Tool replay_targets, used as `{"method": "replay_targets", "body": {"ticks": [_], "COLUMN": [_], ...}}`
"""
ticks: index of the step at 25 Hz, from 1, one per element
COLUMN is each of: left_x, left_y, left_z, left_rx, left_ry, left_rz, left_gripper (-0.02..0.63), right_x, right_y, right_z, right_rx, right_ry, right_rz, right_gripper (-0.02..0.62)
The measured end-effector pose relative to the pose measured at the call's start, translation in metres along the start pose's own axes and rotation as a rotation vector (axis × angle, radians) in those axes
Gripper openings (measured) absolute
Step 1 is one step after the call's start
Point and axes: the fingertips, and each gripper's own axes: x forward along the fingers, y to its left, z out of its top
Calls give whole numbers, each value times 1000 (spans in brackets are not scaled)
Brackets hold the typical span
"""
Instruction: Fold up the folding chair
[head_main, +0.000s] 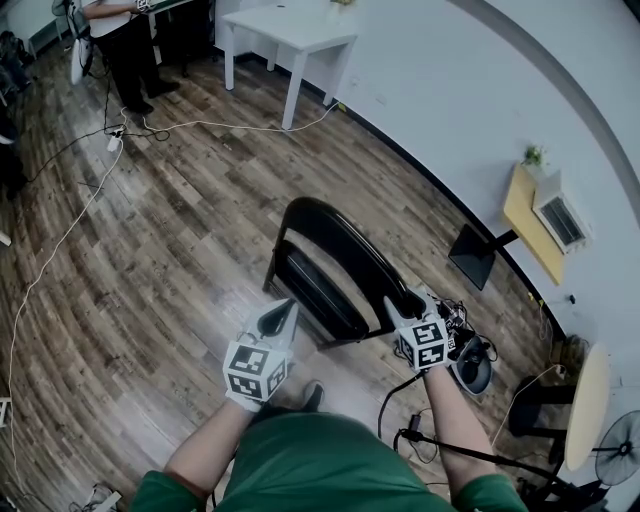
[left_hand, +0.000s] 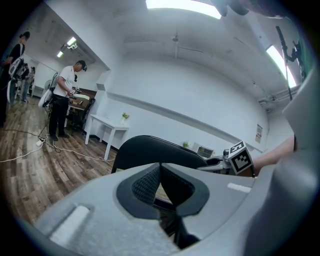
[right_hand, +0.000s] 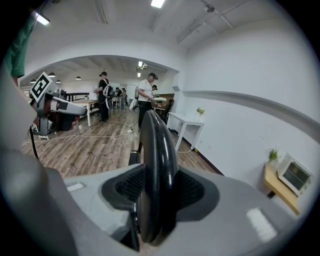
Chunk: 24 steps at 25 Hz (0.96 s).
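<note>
On a wood-plank floor beside a white wall stands a black folding chair, seen from steeply above by the person working on it. The chair is just in front of the person's green shirt, with its curved backrest forming a dark arc and the seat panel close beneath it. Whether the seat is fully folded against the back cannot be told.

At the person's right, the right gripper is clamped on the chair's near right edge. The right gripper view shows its textured pads pressing on both sides of the thick black rim of the chair, which rises upright between them.

At the person's left, the left gripper sits near the left side of the chair, apart from it. Its jaws are closed together with nothing between them. In the left gripper view the two dark pads meet in a thin line, and the chair's backrest lies beyond them.

Farther off, a white table stands against the wall, a person stands near it, and pale cables trail across the floor.
</note>
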Motion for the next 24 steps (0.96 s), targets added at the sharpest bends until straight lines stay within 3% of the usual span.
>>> {"method": "replay_targets", "body": {"ticks": [24], "left_x": [-3], "left_y": [3], "left_z": [-9], "left_rx": [5], "left_ry": [23], "left_rz": [1], "left_gripper": [15], "right_x": [-2], "right_y": [4], "right_z": [0], "right_rx": [-7], "right_ry": [2], "right_rz": [-5], "right_gripper": [184]}}
